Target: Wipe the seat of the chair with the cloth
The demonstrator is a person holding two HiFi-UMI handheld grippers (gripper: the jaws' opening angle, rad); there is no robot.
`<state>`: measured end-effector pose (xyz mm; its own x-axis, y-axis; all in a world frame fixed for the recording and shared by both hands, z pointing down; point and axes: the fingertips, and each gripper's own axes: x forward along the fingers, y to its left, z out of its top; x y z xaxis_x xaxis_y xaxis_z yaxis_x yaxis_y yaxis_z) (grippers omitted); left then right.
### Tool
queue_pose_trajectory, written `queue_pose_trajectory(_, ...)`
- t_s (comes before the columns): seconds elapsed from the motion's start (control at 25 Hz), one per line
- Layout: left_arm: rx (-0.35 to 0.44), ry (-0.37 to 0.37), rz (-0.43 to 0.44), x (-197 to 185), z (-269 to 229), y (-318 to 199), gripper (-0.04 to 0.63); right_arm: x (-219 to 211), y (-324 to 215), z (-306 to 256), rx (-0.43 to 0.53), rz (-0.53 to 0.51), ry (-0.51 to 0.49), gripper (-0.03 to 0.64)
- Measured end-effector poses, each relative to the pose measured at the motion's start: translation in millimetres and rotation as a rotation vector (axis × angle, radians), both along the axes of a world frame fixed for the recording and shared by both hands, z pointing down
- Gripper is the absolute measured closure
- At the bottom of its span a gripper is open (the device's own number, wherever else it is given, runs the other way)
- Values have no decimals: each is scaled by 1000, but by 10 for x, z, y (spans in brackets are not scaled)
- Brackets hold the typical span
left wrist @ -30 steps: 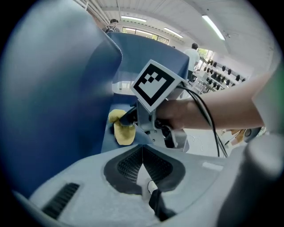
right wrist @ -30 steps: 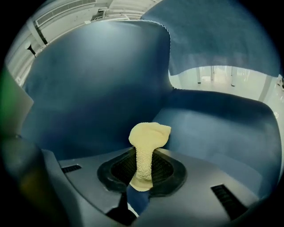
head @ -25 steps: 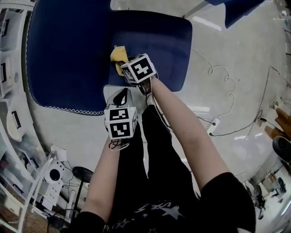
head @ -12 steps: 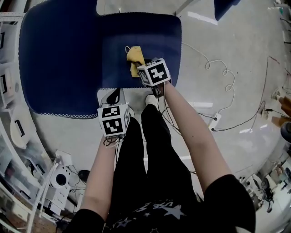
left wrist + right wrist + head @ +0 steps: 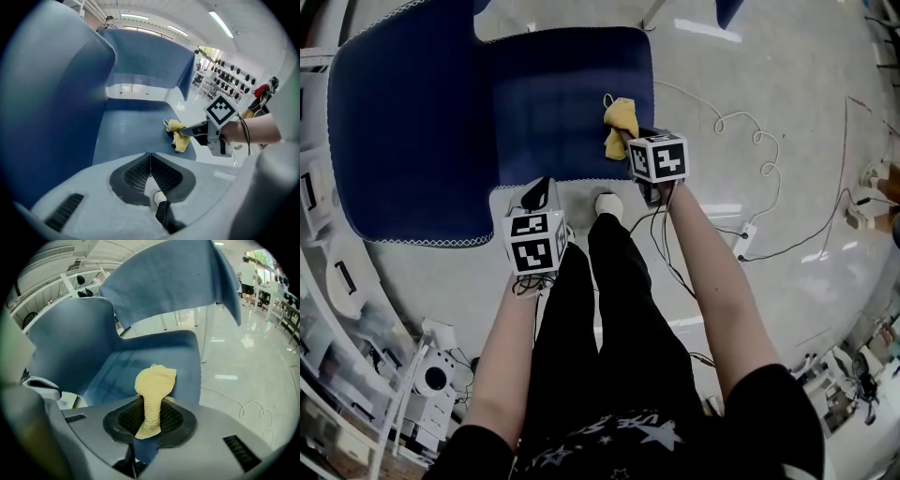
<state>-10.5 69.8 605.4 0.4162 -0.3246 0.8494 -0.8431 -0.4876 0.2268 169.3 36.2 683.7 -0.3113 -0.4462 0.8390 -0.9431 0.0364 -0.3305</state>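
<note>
A dark blue chair seat (image 5: pixel 562 94) lies below me, its backrest (image 5: pixel 403 141) to the left in the head view. My right gripper (image 5: pixel 628 141) is shut on a yellow cloth (image 5: pixel 619 127), which rests on the seat near its front right corner. The right gripper view shows the cloth (image 5: pixel 153 392) pinched between the jaws and bunched ahead of them on the seat (image 5: pixel 140 362). My left gripper (image 5: pixel 540 195) is shut and holds nothing, just off the seat's front edge. From the left gripper view the cloth (image 5: pixel 178 136) and the right gripper (image 5: pixel 194 132) sit on the seat (image 5: pixel 136 126).
A person's black-trousered legs (image 5: pixel 609 309) and a white shoe (image 5: pixel 607 203) stand in front of the chair. Cables (image 5: pixel 750 141) and a power strip (image 5: pixel 744 240) lie on the glossy floor to the right. Shelving and equipment (image 5: pixel 422 375) crowd the lower left.
The right gripper has dragged the cloth across the seat toward its right front corner. The left gripper has stayed near the seat's front edge.
</note>
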Motion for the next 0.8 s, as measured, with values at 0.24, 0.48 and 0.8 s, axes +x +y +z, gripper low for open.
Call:
queue_pose_trajectory(0.24,1,6,29,85,-1,82,575,359,268,5,-26,97,45,551)
queue_pose_trajectory(0.48,0,0,36,17,40,178,575,613,446,39,-51,182,97,551)
queue_pose_trajectory(0.8,13,11,18,-228,-10,358,575,31,382,-179,9,83,57,551)
